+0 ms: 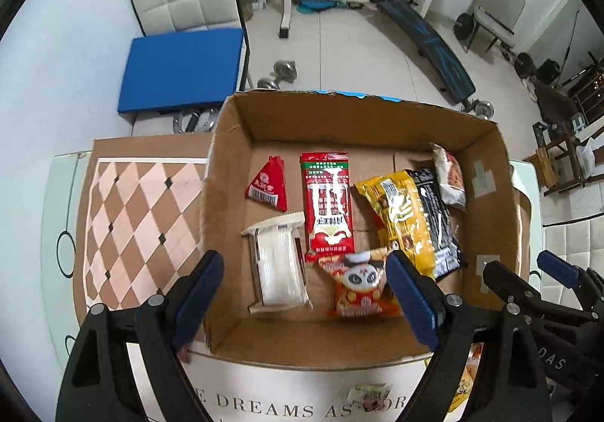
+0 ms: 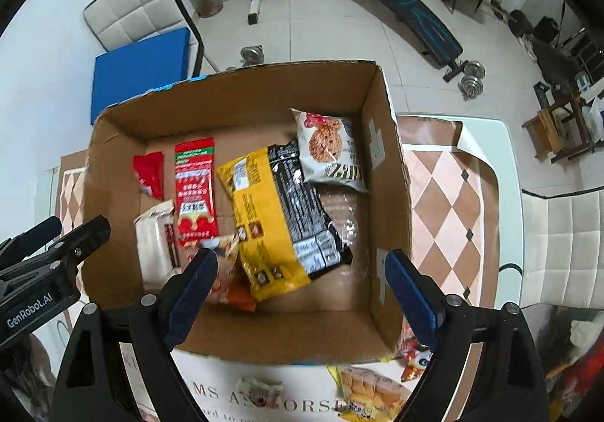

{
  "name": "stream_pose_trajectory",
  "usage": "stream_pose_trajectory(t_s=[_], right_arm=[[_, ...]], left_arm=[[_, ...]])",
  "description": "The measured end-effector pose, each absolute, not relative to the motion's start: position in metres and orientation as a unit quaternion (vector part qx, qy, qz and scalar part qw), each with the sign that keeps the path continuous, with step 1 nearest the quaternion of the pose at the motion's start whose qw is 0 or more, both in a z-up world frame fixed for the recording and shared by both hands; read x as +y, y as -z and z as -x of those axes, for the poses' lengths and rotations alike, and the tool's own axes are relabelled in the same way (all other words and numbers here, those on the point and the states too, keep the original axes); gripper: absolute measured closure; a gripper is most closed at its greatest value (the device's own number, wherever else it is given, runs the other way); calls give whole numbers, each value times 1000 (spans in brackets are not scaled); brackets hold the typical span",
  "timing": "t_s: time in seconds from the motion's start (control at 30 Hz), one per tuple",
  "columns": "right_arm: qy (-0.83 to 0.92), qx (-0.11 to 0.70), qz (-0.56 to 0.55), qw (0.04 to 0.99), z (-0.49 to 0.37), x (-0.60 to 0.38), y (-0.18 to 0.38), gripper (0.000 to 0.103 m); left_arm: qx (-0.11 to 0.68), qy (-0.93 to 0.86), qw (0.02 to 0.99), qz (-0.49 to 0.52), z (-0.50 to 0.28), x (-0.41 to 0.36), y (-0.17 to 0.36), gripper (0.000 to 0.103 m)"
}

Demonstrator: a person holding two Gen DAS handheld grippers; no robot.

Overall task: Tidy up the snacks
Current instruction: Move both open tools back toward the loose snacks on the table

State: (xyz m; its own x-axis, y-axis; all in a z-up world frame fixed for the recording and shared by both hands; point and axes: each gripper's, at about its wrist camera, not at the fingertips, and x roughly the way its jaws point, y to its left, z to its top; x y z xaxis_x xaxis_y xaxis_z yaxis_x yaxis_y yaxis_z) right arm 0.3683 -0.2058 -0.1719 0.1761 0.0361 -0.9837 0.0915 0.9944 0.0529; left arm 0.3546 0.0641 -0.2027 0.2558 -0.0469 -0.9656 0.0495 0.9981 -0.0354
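Note:
An open cardboard box stands on the table. Inside lie a red triangular packet, a long red packet, a white wrapped packet, a panda snack packet, a yellow-and-black bag and a white cookie packet. My left gripper is open and empty above the box's near side. My right gripper is open and empty above the box's near right. A few snack packets lie on the table in front of the box.
The table has a brown-and-pink diamond mat under the box. A small packet lies on the printed white sheet near me. A chair with a blue cushion stands beyond the table. Gym equipment fills the floor behind.

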Motion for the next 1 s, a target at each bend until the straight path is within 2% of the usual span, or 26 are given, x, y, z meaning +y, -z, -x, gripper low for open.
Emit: stream_pose_trajectory(t_s=[0.4,0.77,0.87,0.9,0.97,1.0], right_arm=[[37,575,-23,817,-288,-203,110,10],[18,557,-56,828,-232,-204,79,10],[9,558,-77,826,-218,-211,78,7],[7,559,-83,825,-213,-215,80,7],[10,561,-91,823,-204,-224,84,7],[16,564,-95,821,-197,-232,90,7]], left_arm=[[528,30,848,-17,-268,64,142,15],[509,34,860,-22,-222,59,120,15],[508,46,860,-16,-210,56,120,15],[515,55,855,-10,-208,54,123,14],[535,79,841,10,-203,51,136,4],[545,83,834,14,-200,47,146,4]])
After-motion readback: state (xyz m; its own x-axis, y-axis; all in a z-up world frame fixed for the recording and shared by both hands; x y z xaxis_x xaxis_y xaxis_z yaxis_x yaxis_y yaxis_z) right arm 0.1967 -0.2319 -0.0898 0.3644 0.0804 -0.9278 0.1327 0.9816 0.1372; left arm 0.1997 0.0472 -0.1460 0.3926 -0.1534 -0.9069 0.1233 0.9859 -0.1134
